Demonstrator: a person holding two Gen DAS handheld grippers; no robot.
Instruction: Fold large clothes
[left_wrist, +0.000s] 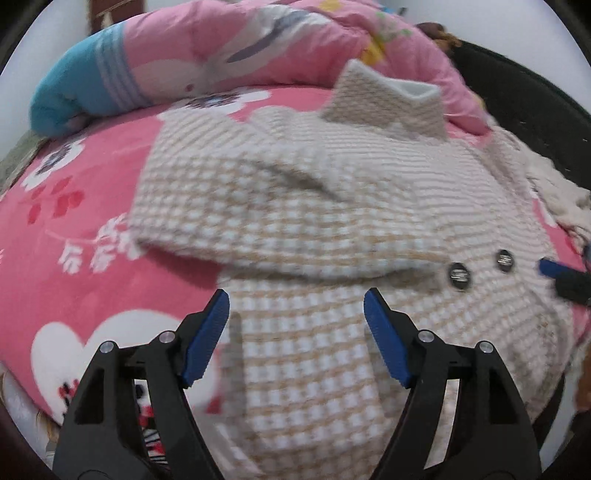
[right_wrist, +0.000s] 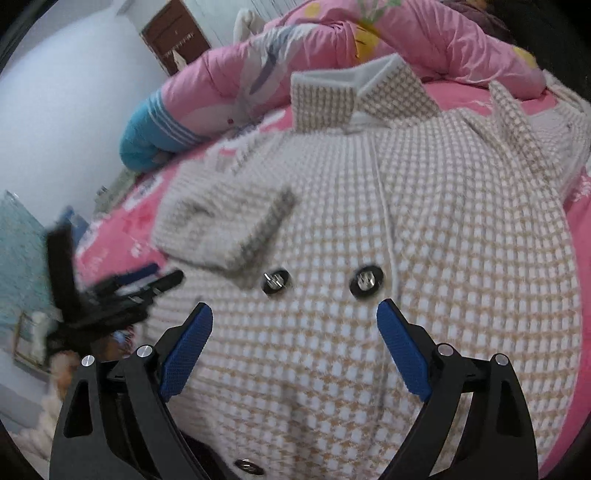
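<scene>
Pink flowered bedding (left_wrist: 74, 258) lay under the checked coat (left_wrist: 314, 229), which stretched away ahead of both tools toward its collar (left_wrist: 391, 99), with the left gripper (left_wrist: 295, 314) and right gripper (right_wrist: 295, 325) wide open, holding nothing.

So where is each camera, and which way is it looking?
Left wrist: sits on the left gripper, looking down over the checked coat on the pink bed; its open blue fingers show.
Right wrist: sits on the right gripper, facing the coat's buttons; its open fingers show.
Shared: coat, collar, pink quilt, each other's gripper.
</scene>
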